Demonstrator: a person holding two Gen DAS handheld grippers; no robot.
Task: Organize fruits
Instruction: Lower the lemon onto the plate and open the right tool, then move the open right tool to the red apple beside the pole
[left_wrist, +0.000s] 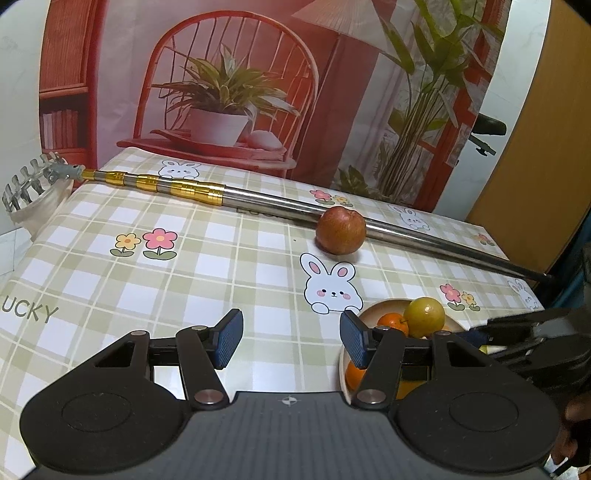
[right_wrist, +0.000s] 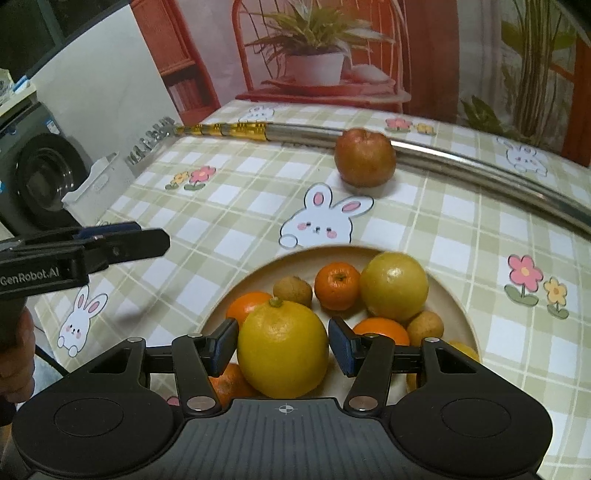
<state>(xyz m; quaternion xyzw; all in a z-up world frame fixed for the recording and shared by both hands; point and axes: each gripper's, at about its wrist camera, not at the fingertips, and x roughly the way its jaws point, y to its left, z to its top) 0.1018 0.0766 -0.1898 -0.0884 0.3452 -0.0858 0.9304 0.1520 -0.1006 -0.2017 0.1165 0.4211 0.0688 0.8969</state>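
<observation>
Gripping looks like the delicate part here: the right gripper (right_wrist: 282, 345) has a lemon (right_wrist: 282, 349) between its pads, the left pad seemingly touching the rind and the right pad just beside it, so I cannot tell whether it is clamped or only bracketed. The lemon sits over the near part of the bowl (right_wrist: 461, 306), with oranges (right_wrist: 338, 285) crowded beneath and beyond the fingers, a pale yellow-green fruit (right_wrist: 394, 286) just ahead to the right, and small brown fruits (right_wrist: 292, 290) tucked between. If the hold is loose, the round, smooth rind could slip out and drop among the others, knocking one over the rim onto the bench (right_wrist: 229, 206). A lift that drags the fingers sideways could also nudge the oranges under them. The left gripper (left_wrist: 291, 338) hangs open and empty over the bench, the bowl just to its right, so a careless sweep from it could clip the rim. Far ahead of both, the apple (left_wrist: 340, 230) rests against a metal pole (left_wrist: 258, 197); it looks stable, but a bump to the pole could send it rolling toward the edge.
</observation>
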